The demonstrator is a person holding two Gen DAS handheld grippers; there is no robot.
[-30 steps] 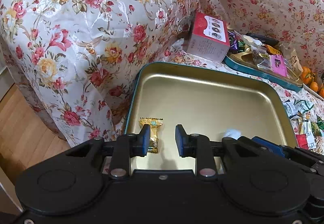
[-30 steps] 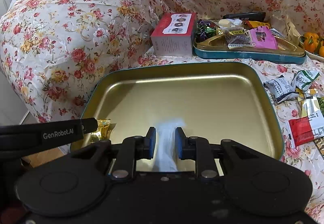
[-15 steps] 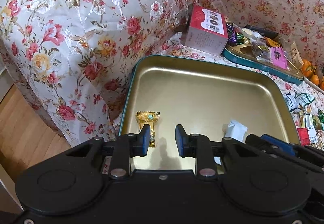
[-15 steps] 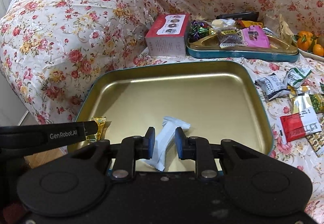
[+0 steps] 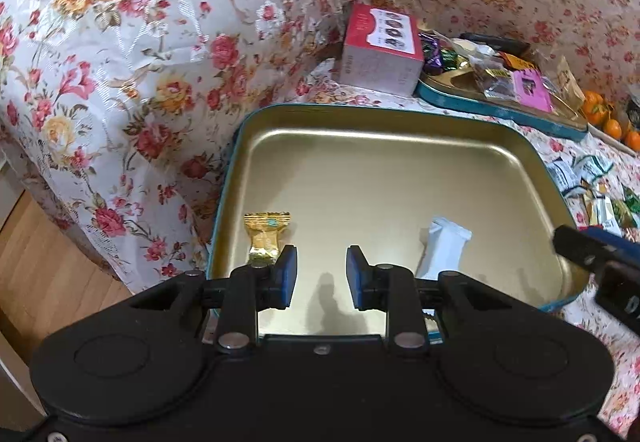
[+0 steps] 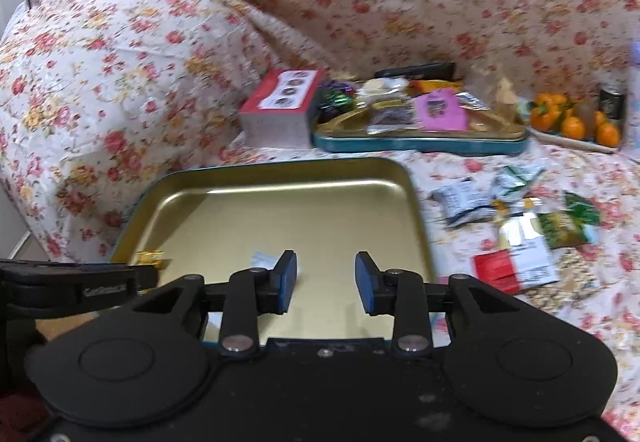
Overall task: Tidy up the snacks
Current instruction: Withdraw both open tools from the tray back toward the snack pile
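Note:
A gold tin tray (image 5: 384,122) with a teal rim lies on the flowered cloth; it also shows in the right wrist view (image 6: 280,170). In it lie a gold-wrapped candy (image 5: 266,234) at the near left and a white packet (image 5: 444,246) at the near right. My left gripper (image 5: 322,276) is open and empty over the tray's near edge, between the two. My right gripper (image 6: 326,282) is open and empty over the tray's near right part; the white packet (image 6: 262,260) peeks out left of its left finger. Loose snack packets (image 6: 516,226) lie on the cloth right of the tray.
A red box (image 6: 280,106) stands behind the tray. A second teal tin (image 6: 420,144) full of sweets sits at the back right, with oranges (image 6: 572,122) beside it. The sofa's flowered arm (image 5: 120,62) rises on the left, with wooden floor (image 5: 36,274) below.
My right gripper opened and let go of the white packet, which now lies in the tray, then drew back and swung right. My left gripper pulled back slightly from the gold candy.

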